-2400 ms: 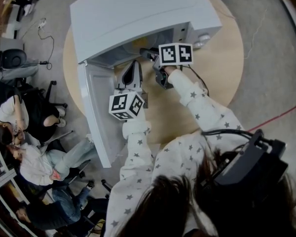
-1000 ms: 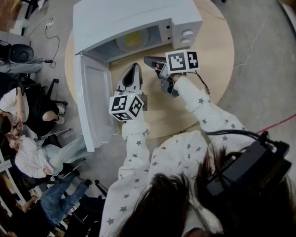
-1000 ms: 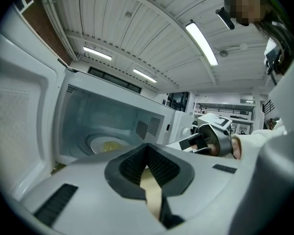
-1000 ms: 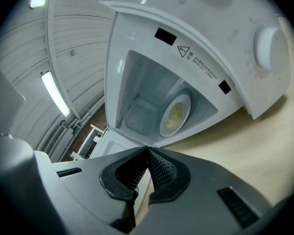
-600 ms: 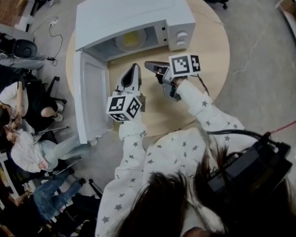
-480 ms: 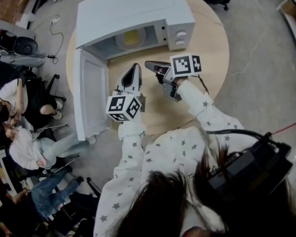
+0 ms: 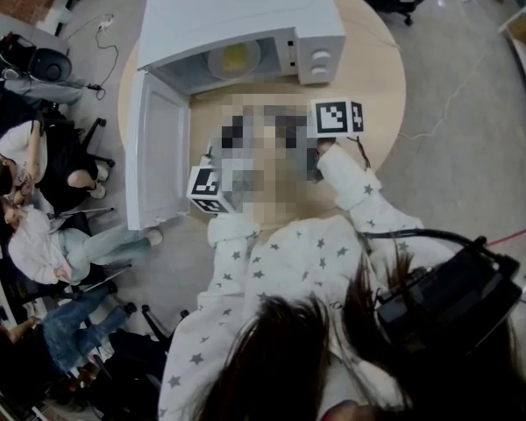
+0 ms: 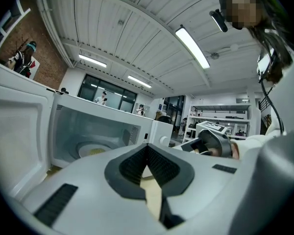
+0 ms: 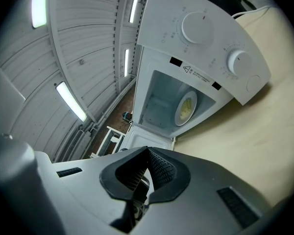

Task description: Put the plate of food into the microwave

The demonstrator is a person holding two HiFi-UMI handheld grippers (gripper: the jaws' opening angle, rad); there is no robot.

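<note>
The white microwave (image 7: 245, 11) stands at the far side of the round table with its door (image 7: 153, 160) swung open to the left. The plate of yellow food (image 7: 234, 58) lies on the turntable inside; it also shows in the left gripper view (image 8: 94, 150) and the right gripper view (image 9: 186, 107). Both grippers hang over the table in front of the microwave, apart from the plate. My left gripper (image 8: 147, 147) is shut and empty. My right gripper (image 9: 147, 151) is shut and empty too. In the head view a mosaic patch hides both pairs of jaws; only the marker cubes (image 7: 336, 117) show.
Two control knobs (image 9: 196, 26) sit on the microwave's right panel. The wooden table (image 7: 381, 68) has bare surface right of and in front of the microwave. Several seated people (image 7: 35, 235) and chairs are on the floor at the left, with cables beyond.
Both grippers have drawn back from the microwave's mouth toward the person. The plate stays inside on the turntable. The head view has shifted, so the microwave sits higher in frame.
</note>
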